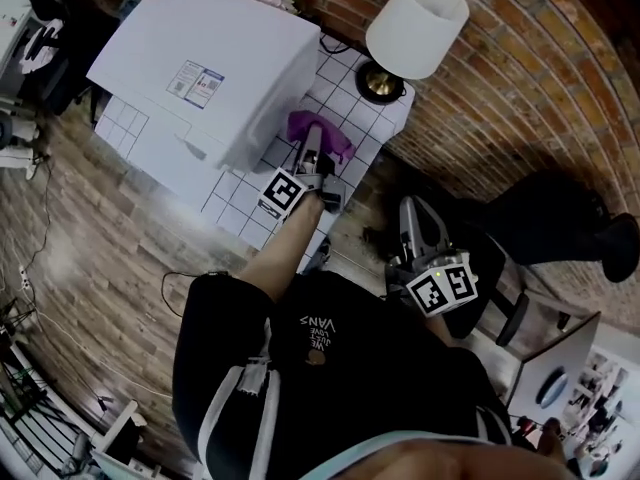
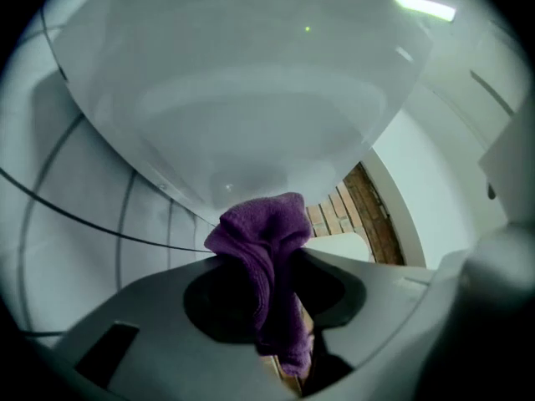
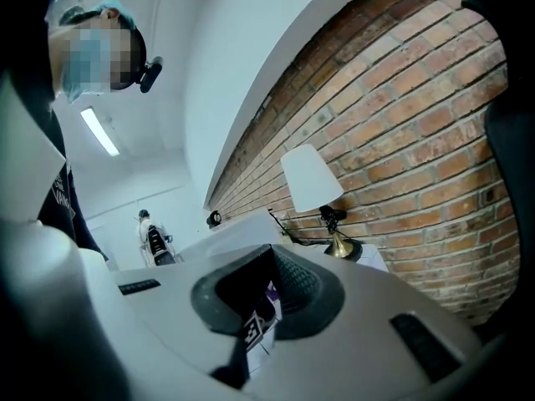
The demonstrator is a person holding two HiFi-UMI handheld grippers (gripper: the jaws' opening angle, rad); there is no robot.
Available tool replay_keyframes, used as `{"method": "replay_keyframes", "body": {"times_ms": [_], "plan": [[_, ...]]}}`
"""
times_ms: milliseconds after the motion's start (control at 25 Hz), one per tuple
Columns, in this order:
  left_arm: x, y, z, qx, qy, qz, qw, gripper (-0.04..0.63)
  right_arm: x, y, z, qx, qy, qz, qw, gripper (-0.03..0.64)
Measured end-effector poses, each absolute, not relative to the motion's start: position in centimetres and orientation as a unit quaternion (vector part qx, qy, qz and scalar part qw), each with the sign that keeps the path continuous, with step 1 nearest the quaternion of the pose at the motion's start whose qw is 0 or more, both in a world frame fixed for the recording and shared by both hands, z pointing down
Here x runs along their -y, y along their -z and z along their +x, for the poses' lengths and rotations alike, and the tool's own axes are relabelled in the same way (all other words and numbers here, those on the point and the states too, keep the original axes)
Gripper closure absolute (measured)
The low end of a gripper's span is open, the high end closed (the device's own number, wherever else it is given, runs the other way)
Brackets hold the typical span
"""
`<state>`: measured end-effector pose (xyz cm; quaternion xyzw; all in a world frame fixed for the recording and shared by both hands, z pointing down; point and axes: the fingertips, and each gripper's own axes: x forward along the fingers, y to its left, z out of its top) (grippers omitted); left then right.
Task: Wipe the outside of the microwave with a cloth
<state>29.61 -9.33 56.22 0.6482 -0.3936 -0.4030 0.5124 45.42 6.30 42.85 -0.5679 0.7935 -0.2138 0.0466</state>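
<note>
Cloth (image 1: 322, 133), purple and bunched, is pinched in the jaws of the left gripper (image 1: 312, 151), which are shut tight on its middle. A fold stands up ahead of the tips and a tail hangs down behind them. The left gripper view shows the same grip: the cloth (image 2: 266, 249) is clamped in the left gripper (image 2: 276, 284), and the white wall of the microwave (image 2: 242, 98) fills nearly everything ahead. That gripper reaches in low, so the padded fold rather than the hard jaws meets the side of the microwave (image 1: 215, 63), near its lower edge just above the tiled desk (image 1: 345, 78). The fold looks to be touching the panel, though the exact contact is hard to confirm. Holding the cloth by its middle probably leaves enough loose fabric in front to rub with. The right gripper (image 1: 412, 213) hangs back by the person's body, well apart from the microwave. Its jaws are closed together on nothing, as the right gripper view (image 3: 267, 261) confirms, so it appears to be kept out of the wiping path. A lamp (image 1: 417, 23) stands on the desk by the brick wall (image 1: 520, 88), near the side being wiped, so a wide sweep could knock it.
</note>
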Motion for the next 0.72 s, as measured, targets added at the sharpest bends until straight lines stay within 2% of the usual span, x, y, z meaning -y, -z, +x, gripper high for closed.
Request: {"method": "replay_keyframes", "body": {"times_ms": [400,720], "plan": [[0.2,-61.3,20.4,0.481,0.418,0.569,0.521,0.466,-6.0,-42.7,40.4,-0.841,0.211,-0.497,0.032,0.617],[3.8,-62.9,20.0,0.489,0.422,0.562,0.517,0.467,-6.6,-43.3,42.0,-0.822,0.216,-0.526,0.032,0.617]]}}
